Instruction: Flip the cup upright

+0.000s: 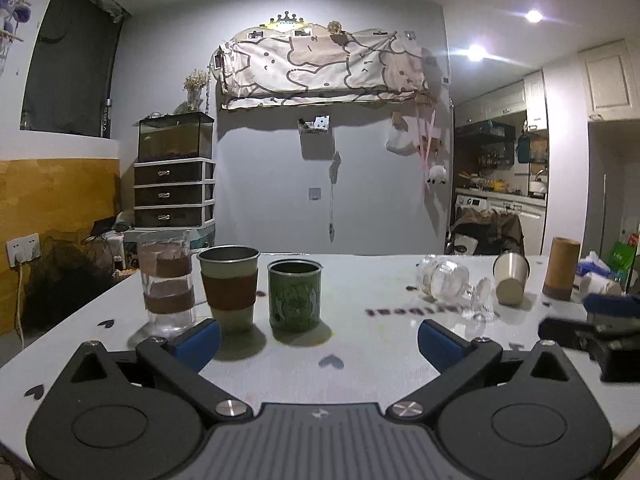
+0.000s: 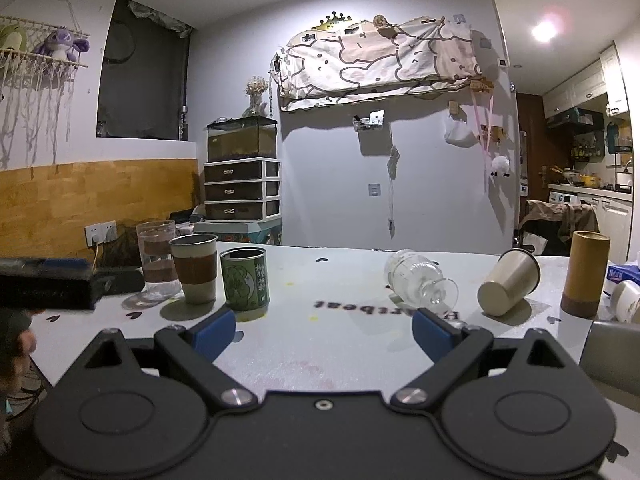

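A clear stemmed glass cup [image 2: 420,283] lies on its side on the white table [image 2: 320,352]; it also shows in the left wrist view [image 1: 448,282]. Right of it a steel cup [image 2: 508,282] lies tipped over, its base toward me, also in the left wrist view [image 1: 510,282]. My right gripper [image 2: 324,332] is open and empty, low over the table, short of the glass cup. My left gripper [image 1: 318,338] is open and empty in front of the upright green tin [image 1: 295,295]. The right gripper's tip shows at the left wrist view's right edge [image 1: 592,320].
Upright at the left stand a tall glass with brown bands [image 1: 166,280], a steel cup with a brown sleeve [image 1: 230,286] and the green tin [image 2: 244,278]. A tall brown cylinder [image 2: 586,274] stands at the right, with a white cup [image 2: 626,300] and tissue pack beyond.
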Action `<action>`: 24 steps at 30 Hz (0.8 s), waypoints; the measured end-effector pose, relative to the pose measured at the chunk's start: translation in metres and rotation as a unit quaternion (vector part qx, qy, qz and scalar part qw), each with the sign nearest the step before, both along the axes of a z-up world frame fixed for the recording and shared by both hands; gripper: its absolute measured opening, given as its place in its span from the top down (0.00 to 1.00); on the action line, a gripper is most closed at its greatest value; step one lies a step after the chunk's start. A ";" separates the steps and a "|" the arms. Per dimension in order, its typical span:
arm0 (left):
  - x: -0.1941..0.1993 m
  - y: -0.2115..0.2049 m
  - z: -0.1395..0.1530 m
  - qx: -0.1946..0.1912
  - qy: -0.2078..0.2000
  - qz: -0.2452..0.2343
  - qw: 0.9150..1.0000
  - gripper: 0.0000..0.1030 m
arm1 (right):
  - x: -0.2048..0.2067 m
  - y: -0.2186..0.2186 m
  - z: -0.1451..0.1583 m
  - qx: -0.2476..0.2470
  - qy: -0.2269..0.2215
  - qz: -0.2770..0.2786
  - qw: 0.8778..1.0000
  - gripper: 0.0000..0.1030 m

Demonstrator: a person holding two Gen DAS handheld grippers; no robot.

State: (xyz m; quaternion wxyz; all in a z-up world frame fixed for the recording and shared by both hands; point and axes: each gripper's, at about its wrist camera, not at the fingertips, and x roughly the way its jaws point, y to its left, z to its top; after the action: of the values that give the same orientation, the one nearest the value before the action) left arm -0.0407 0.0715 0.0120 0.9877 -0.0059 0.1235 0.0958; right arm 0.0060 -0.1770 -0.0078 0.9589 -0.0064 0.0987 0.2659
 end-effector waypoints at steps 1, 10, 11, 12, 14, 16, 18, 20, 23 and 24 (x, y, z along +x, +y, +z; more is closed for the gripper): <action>-0.003 -0.002 -0.001 0.002 0.001 0.004 1.000 0.00 | -0.001 0.000 0.000 -0.001 0.000 0.000 1.000 0.07; -0.024 -0.006 -0.001 0.010 0.002 0.020 1.000 0.00 | -0.003 -0.002 -0.002 -0.007 0.005 -0.001 1.000 0.02; -0.025 -0.005 -0.002 0.009 0.003 0.021 1.000 0.00 | -0.003 -0.002 -0.002 -0.007 0.005 -0.001 1.000 0.02; -0.025 -0.005 -0.002 0.008 0.004 0.022 1.000 0.00 | -0.004 -0.002 -0.002 -0.006 0.004 -0.001 1.000 0.02; -0.025 -0.004 -0.003 0.006 0.006 0.024 1.000 0.00 | -0.004 -0.002 -0.002 -0.006 0.005 -0.002 1.000 0.01; -0.025 -0.004 -0.004 0.004 0.008 0.025 1.000 0.00 | -0.004 -0.002 -0.002 -0.007 0.005 -0.002 1.000 0.01; -0.025 -0.003 -0.005 0.003 0.010 0.027 1.000 0.00 | -0.004 -0.002 -0.002 -0.010 0.006 -0.003 1.000 0.00; -0.025 -0.002 -0.006 0.002 0.012 0.029 1.000 0.00 | -0.005 0.000 -0.002 -0.012 0.006 -0.003 1.000 0.00; -0.026 -0.001 -0.006 0.001 0.012 0.029 0.999 0.00 | -0.005 0.001 -0.002 -0.015 0.007 -0.005 1.000 0.00; -0.026 -0.001 -0.006 0.001 0.013 0.030 0.999 0.00 | -0.005 0.001 -0.002 -0.016 0.007 -0.005 1.000 0.00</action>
State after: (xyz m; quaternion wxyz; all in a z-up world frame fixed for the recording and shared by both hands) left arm -0.0667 0.0701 0.0056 0.9827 -0.0071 0.1355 0.1257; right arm 0.0009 -0.1755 -0.0100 0.9593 -0.0191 0.1097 0.2596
